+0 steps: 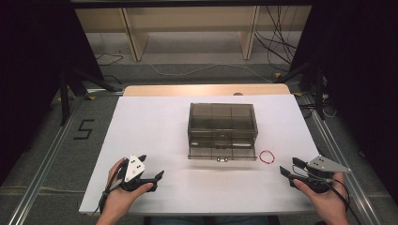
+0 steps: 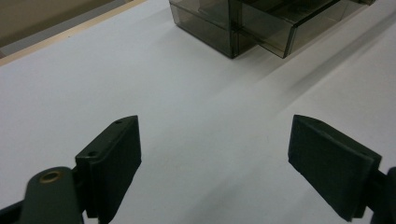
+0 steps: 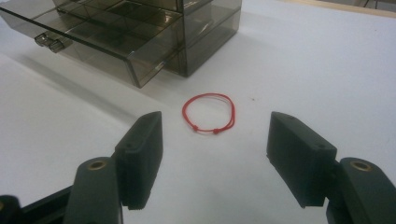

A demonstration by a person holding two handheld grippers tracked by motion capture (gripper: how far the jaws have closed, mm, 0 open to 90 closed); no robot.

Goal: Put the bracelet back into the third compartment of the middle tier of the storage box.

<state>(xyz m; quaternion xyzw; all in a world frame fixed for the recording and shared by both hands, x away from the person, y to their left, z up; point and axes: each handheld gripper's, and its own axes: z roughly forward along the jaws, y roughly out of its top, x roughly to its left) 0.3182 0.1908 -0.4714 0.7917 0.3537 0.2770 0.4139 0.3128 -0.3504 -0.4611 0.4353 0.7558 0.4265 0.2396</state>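
The red cord loop [image 3: 208,113] (light, limp, flat on the counter [image 3: 303,60]) wants pinching at its knots; both grippers' fingers [image 3: 140,158] gape empty.

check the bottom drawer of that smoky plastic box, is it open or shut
Open. The bottom drawer juts out in front of the smoky plastic box toward the person, and the right gripper view shows its divided compartments uncovered.

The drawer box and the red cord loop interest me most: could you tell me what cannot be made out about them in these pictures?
- Drawer box: its smoky walls hide whether the compartments hold anything, in the high view and the right gripper view.
- Its far part is cut off by the top edge in the left gripper view.
- Red cord loop: too small in the high view to show its knots.
- Open drawer: its left end is cut by the frame edge in the right gripper view.
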